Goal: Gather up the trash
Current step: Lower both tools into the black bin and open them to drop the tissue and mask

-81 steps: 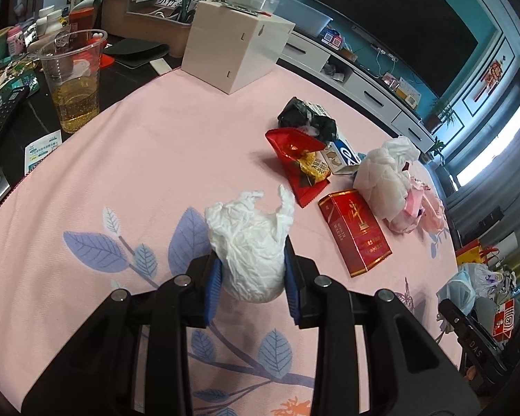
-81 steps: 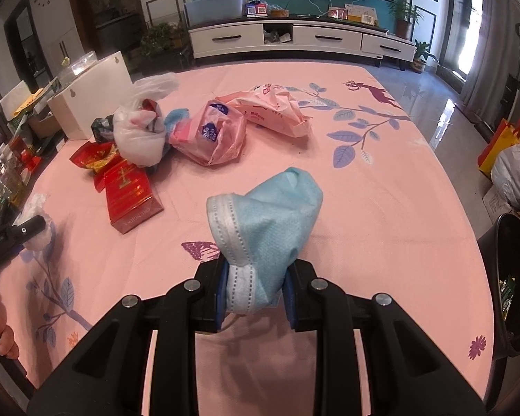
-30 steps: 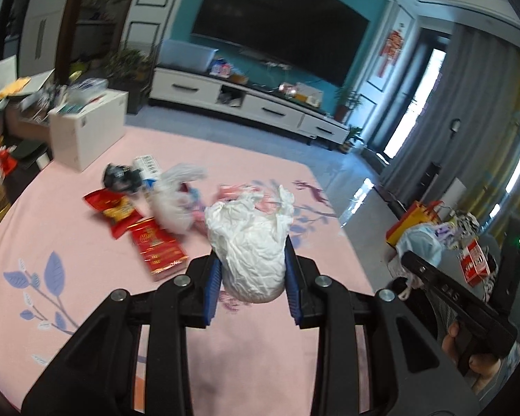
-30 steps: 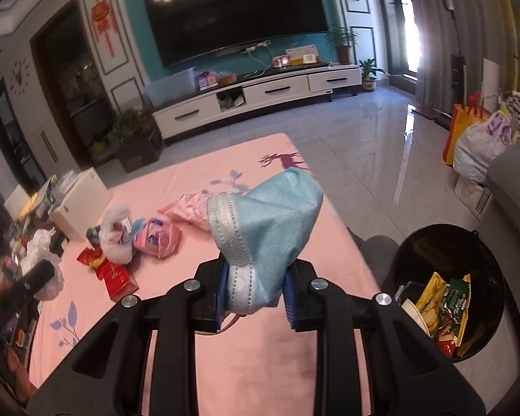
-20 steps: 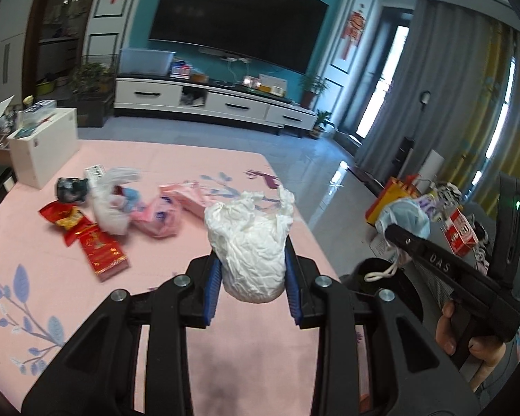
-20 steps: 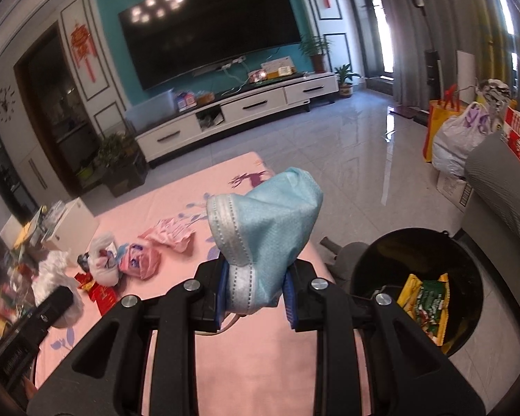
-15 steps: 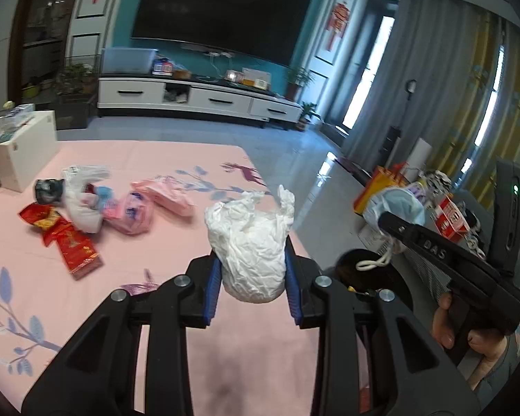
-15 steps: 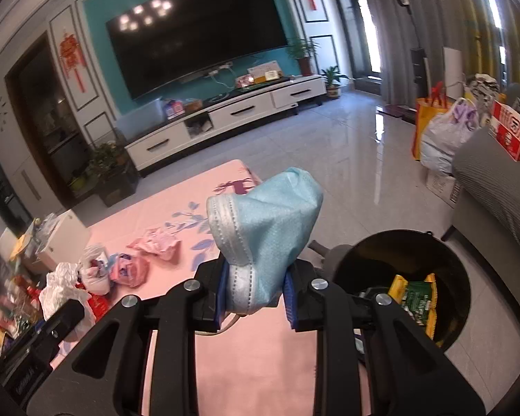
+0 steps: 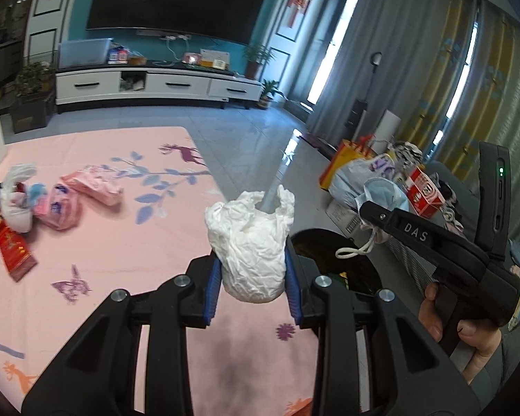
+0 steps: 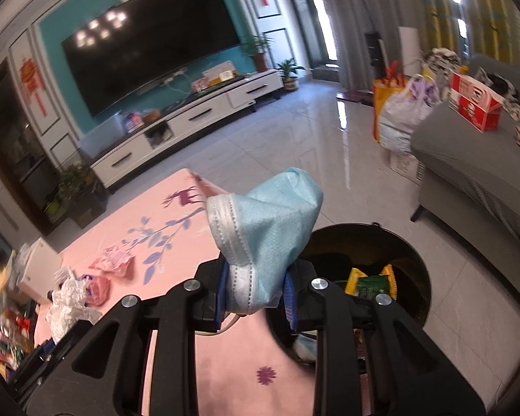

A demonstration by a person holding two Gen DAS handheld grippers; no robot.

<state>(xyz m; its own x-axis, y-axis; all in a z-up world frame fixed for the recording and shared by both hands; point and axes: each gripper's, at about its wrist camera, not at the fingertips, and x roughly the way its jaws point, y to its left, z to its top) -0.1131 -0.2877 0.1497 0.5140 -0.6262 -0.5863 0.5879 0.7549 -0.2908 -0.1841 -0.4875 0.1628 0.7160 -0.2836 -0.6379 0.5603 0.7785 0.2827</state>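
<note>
My left gripper (image 9: 252, 289) is shut on a crumpled white tissue wad (image 9: 249, 246) and holds it above the table's right edge, beside the black trash bin (image 9: 332, 260). My right gripper (image 10: 256, 293) is shut on a blue face mask (image 10: 267, 222) and holds it over the near rim of the bin (image 10: 398, 242), which has snack wrappers inside. The right gripper (image 9: 367, 208) also shows in the left wrist view, out over the bin with the mask (image 9: 384, 192) hanging from it.
The pink tablecloth (image 9: 128, 242) still carries pink wrappers (image 9: 86, 187), a white bag (image 9: 17, 204) and a red packet (image 9: 14, 256) at the left. A grey sofa (image 10: 475, 173) and shopping bags (image 10: 402, 107) stand beyond the bin.
Both grippers have lifted off the table and swung right toward the bin, each still holding its item. The right gripper now sits over the bin's rim.
</note>
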